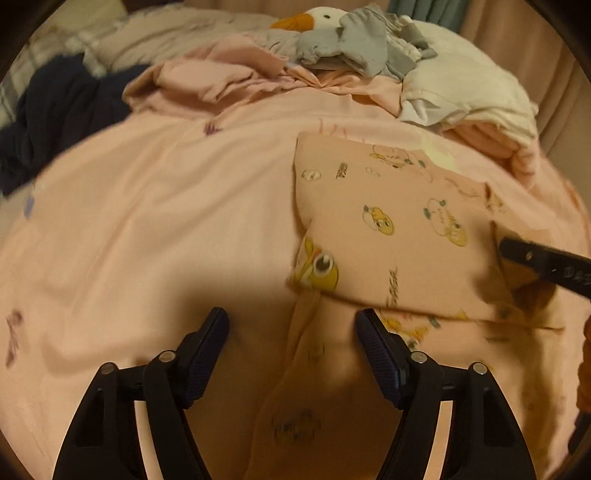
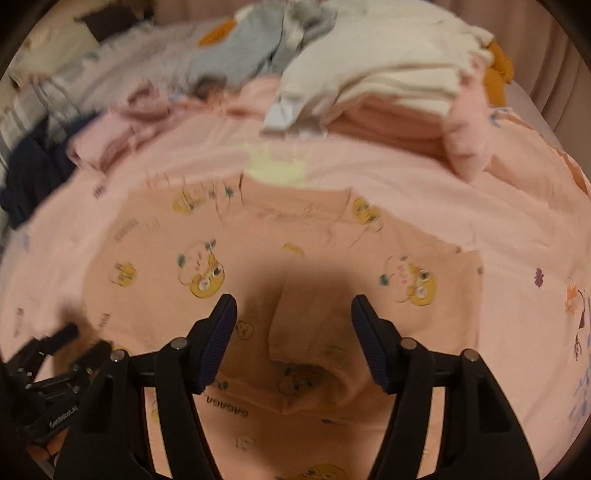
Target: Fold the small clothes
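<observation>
A pink small garment printed with yellow cartoon faces lies on the pink bedsheet, partly folded, with a narrow strip of it running down toward the camera. My left gripper hovers open over that strip, and its pads touch nothing. In the right wrist view the same garment spreads flat below, with a folded flap at its middle. My right gripper stands open above that flap, pads apart from the cloth. One finger of the right gripper shows at the garment's right edge. The left gripper shows at the lower left.
A stack of folded white and pink clothes sits at the back right. Grey garments and a white goose toy lie behind. A crumpled pink garment and a navy one lie at the back left.
</observation>
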Demonstrator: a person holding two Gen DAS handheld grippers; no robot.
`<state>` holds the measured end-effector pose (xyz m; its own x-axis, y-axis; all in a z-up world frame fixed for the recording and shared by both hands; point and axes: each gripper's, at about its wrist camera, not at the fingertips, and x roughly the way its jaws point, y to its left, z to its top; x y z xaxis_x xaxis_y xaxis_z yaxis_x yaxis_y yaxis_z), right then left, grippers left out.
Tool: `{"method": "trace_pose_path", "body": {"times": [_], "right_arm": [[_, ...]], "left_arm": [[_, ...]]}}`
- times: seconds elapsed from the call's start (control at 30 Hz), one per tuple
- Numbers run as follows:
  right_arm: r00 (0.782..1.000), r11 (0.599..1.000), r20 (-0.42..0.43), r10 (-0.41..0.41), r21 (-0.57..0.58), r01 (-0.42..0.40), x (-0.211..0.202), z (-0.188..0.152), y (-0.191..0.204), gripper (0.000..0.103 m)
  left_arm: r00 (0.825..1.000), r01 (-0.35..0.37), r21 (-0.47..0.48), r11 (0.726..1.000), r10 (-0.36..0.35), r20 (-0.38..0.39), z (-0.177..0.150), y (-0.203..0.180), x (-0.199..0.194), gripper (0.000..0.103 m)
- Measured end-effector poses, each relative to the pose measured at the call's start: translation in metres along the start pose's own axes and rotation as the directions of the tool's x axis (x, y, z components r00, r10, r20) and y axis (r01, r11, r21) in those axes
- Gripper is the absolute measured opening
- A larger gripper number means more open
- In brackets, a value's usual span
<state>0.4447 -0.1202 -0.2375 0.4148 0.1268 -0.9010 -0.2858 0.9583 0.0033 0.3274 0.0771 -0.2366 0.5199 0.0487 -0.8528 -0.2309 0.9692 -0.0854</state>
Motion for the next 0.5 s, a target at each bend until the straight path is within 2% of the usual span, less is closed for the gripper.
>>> {"method": "trace_pose_path", "body": {"times": [0.03,0.1,0.13,0.17,0.23,0.37,0.43,0.5], "right_arm": [[0.999,1.000,-0.038,-0.021,0.022,0.022,0.012,-0.001,-0.002,0.031],[0.999,0.998,-0.034,-0.020,0.067,0.023,0.018,-0.001,-0.010,0.023],[1.000,0.996,-0.005,0.004,0.087,-0.004,0.015,-0.001,-0.017,0.013],[0.999,0.995,0.015,0.033,0.096,-0.034,0.011,-0.001,-0.023,0.010],[0.983,0.977,0.082,0.162,0.123,-0.171,-0.005,0.002,-0.042,0.010],[0.954,0.945,0.191,0.231,0.188,-0.266,-0.033,0.003,-0.082,0.009],[0.942,0.927,0.221,0.254,0.224,-0.303,-0.042,-0.003,-0.107,0.007],[0.939,0.904,0.239,0.248,0.292,-0.313,-0.042,-0.018,-0.133,0.007]], "left_arm": [[0.999,-0.031,0.011,0.999,0.031,0.012,0.002,-0.002,0.003,0.065],[0.994,-0.100,0.034,0.994,0.098,0.048,0.006,-0.008,0.008,0.060],[0.993,-0.106,0.029,0.994,0.105,0.054,0.007,-0.008,0.009,0.059],[0.992,-0.109,0.021,0.994,0.108,0.061,0.007,-0.006,0.010,0.058],[0.992,-0.104,-0.010,0.995,0.104,0.071,0.009,-0.001,0.012,0.055],[0.991,-0.113,-0.008,0.994,0.113,0.077,0.010,0.001,0.012,0.049],[0.990,-0.115,0.006,0.993,0.114,0.081,0.010,0.000,0.012,0.042],[0.990,-0.113,0.010,0.994,0.112,0.085,0.008,0.000,0.011,0.042]]}}
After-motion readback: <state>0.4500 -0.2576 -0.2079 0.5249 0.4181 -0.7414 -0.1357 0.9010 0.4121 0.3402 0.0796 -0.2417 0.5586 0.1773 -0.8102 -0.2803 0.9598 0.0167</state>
